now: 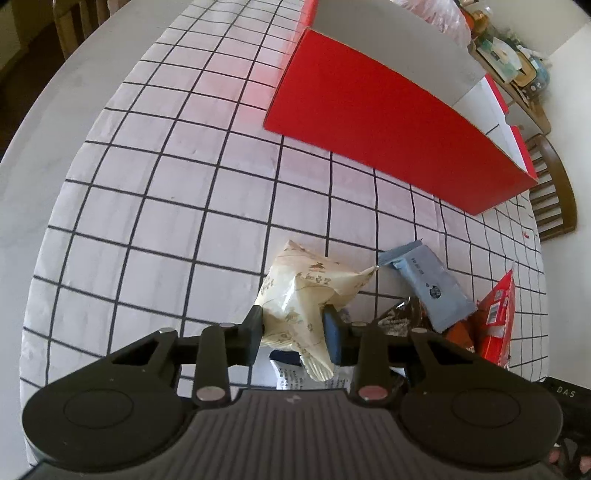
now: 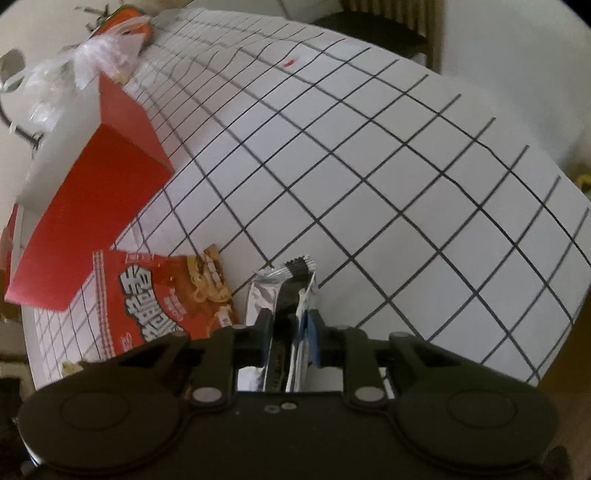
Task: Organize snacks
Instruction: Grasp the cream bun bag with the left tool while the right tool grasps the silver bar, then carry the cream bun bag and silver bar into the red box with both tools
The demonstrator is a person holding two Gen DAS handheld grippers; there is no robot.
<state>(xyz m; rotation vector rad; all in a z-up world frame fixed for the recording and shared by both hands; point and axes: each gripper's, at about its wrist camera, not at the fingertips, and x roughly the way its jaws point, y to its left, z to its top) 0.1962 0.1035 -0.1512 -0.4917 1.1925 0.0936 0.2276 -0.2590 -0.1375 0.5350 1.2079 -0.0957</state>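
Note:
In the left wrist view my left gripper (image 1: pixel 293 328) is shut on a cream snack packet (image 1: pixel 310 291), whose crumpled middle is squeezed between the pads. A grey-blue packet (image 1: pixel 430 284), a dark brown packet (image 1: pixel 400 317) and a red packet (image 1: pixel 496 317) lie just right of it. In the right wrist view my right gripper (image 2: pixel 290 328) is shut on a silver and black snack bar wrapper (image 2: pixel 280 291), standing on edge between the pads. A red noodle-snack packet (image 2: pixel 166 295) lies flat to its left. The open red box (image 1: pixel 388 129) (image 2: pixel 96 199) stands beyond the snacks.
A white cloth with a black grid (image 1: pixel 166 184) (image 2: pixel 369 184) covers the round table. Clear plastic bags (image 2: pixel 74 70) and clutter sit behind the box. Wooden chairs (image 1: pixel 552 188) (image 2: pixel 388 26) stand at the table's edge. A shelf of jars (image 1: pixel 517 66) lines the wall.

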